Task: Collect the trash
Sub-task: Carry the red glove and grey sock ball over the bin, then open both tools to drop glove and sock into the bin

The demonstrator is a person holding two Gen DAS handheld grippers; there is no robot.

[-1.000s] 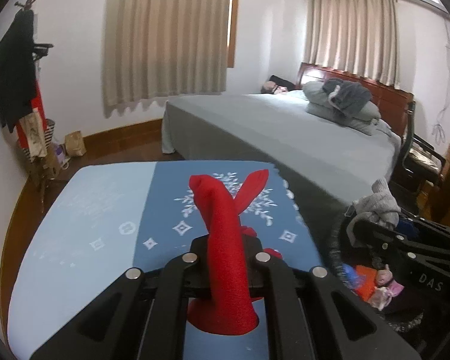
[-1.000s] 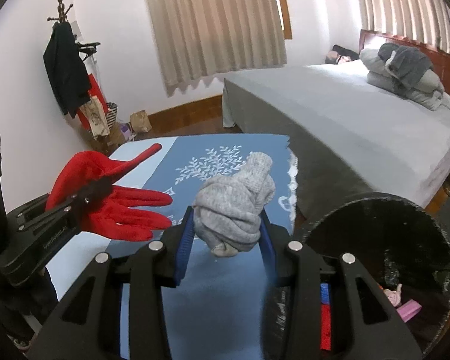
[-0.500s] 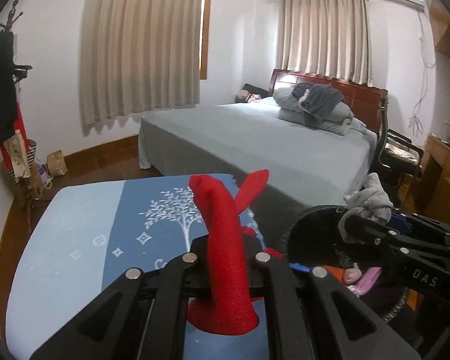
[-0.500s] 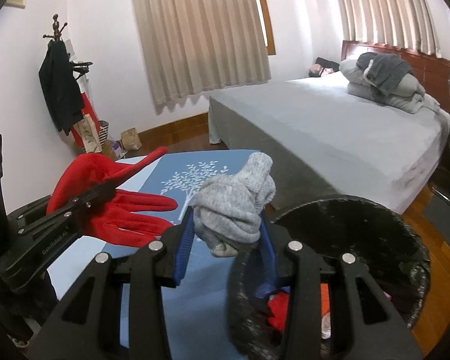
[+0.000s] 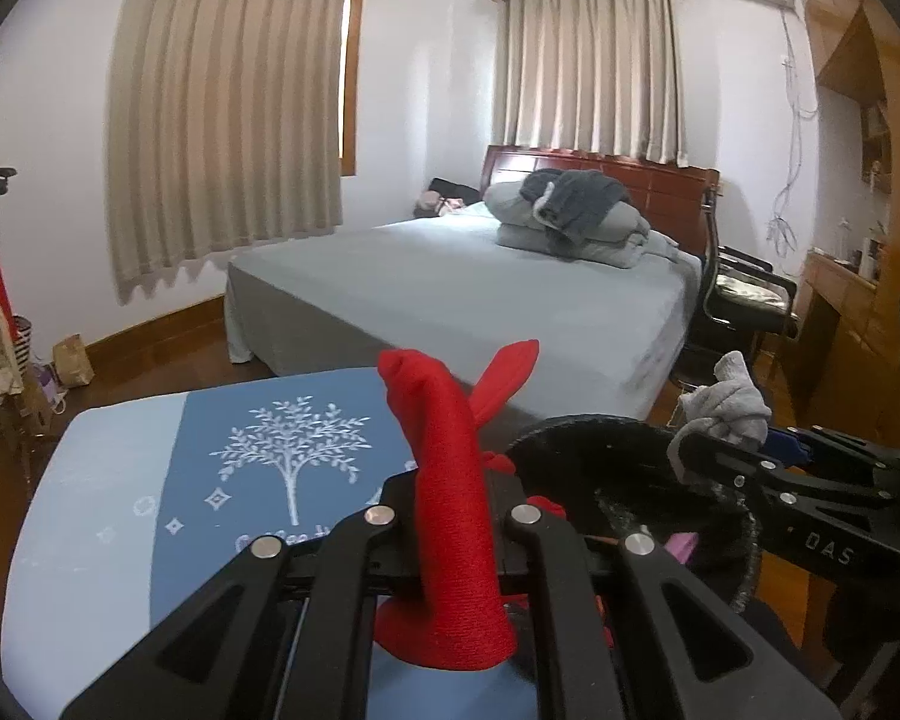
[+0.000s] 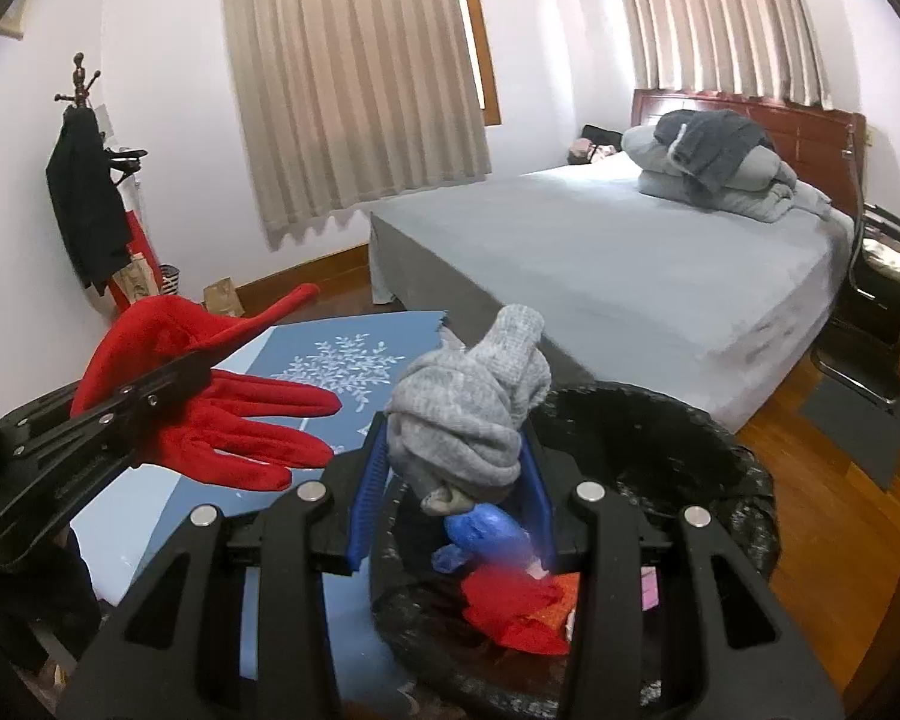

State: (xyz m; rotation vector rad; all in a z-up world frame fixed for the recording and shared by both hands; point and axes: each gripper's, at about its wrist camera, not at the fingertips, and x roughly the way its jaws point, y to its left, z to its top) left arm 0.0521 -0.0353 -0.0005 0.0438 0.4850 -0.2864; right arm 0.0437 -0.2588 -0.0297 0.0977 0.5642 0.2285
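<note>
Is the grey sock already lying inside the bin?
No, the grey sock is clamped between the blue pads of the right hand-held gripper, above the bin.

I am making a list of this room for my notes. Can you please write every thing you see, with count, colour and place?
red glove: 1, red, held in left gripper, above the table
grey knit bundle: 1, grey, held in right gripper, over the bin's rim
trash bin: 1, black liner, beside the table; red, blue and pink items inside
table cloth: 1, blue with white tree print, on the table
bed: 1, grey sheet, wooden headboard, behind the table
folded bedding: 1 pile, grey, at the bed's head
curtains: 2 sets, beige, on the windows
coat rack: 1, dark garment hanging, left wall
chair: 1, black, beside the bed
left gripper: 1, black, shut on glove
right gripper: 1, black with blue pads, shut on bundle
</note>
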